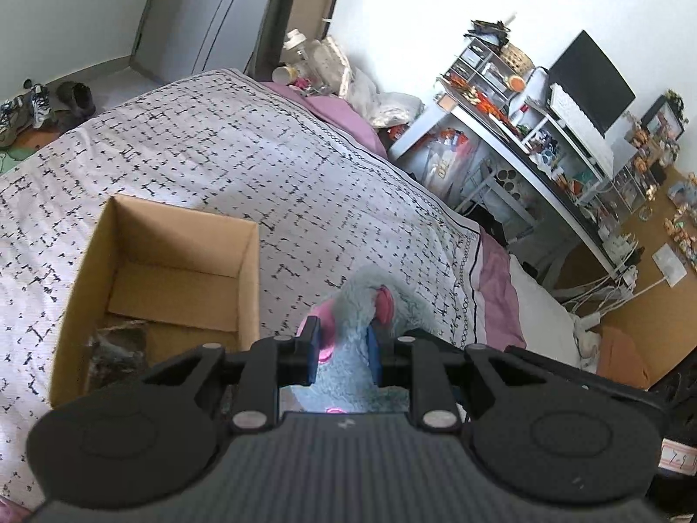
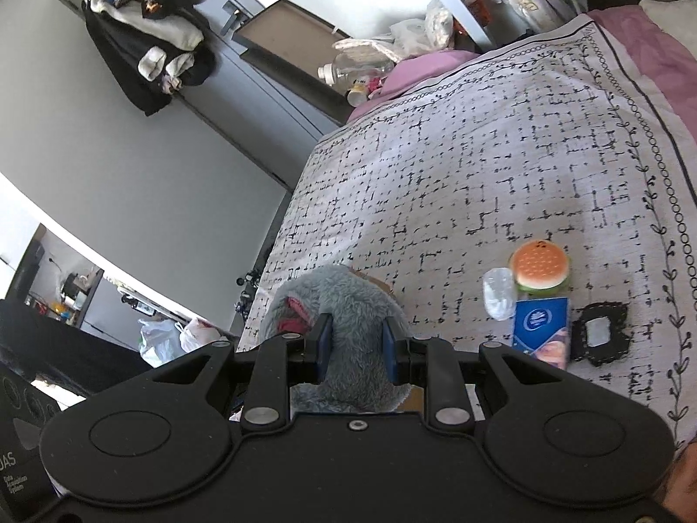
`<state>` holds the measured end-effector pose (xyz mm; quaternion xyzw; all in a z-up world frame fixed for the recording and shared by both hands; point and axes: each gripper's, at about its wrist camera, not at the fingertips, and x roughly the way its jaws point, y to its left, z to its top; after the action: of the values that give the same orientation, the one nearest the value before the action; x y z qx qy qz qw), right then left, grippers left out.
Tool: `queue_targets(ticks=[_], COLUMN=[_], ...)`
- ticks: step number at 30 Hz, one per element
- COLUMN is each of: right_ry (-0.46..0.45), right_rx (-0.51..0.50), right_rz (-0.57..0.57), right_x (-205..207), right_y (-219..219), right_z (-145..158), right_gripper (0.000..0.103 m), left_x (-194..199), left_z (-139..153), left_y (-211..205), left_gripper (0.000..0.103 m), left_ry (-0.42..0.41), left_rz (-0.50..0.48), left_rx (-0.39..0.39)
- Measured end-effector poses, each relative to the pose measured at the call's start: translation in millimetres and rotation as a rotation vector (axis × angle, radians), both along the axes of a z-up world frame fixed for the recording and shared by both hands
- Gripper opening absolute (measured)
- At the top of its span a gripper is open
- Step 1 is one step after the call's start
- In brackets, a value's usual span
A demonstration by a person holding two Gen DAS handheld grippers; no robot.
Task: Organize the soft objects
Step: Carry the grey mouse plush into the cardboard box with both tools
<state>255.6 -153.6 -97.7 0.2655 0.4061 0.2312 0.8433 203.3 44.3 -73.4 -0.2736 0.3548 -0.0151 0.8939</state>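
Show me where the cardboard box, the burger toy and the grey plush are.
Box (image 1: 250,279): left wrist view, on its right wall.
Burger (image 2: 539,266): right wrist view, on the top bun.
Plush (image 2: 353,305): right wrist view, on the grey fur above the fingers.

White label (image 1: 676,458), left wrist view: handwritten "7-9". Black box (image 2: 17,470): "Data Acquisition System", partly legible.
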Motion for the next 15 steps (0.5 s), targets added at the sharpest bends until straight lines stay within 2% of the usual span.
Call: queue_targets(ticks=[15], right_ry=[0.000], right_rx=[-0.077], right_rz=[0.055], right_x=[7], right_y=[70], right_z=[-1], right_gripper=[0.025], left_x=[-4], left_z=[-18], left_y=[66], left_gripper=[0.021], left_ry=[0.004], left_rz=[0.068], left_rx=[-0.064])
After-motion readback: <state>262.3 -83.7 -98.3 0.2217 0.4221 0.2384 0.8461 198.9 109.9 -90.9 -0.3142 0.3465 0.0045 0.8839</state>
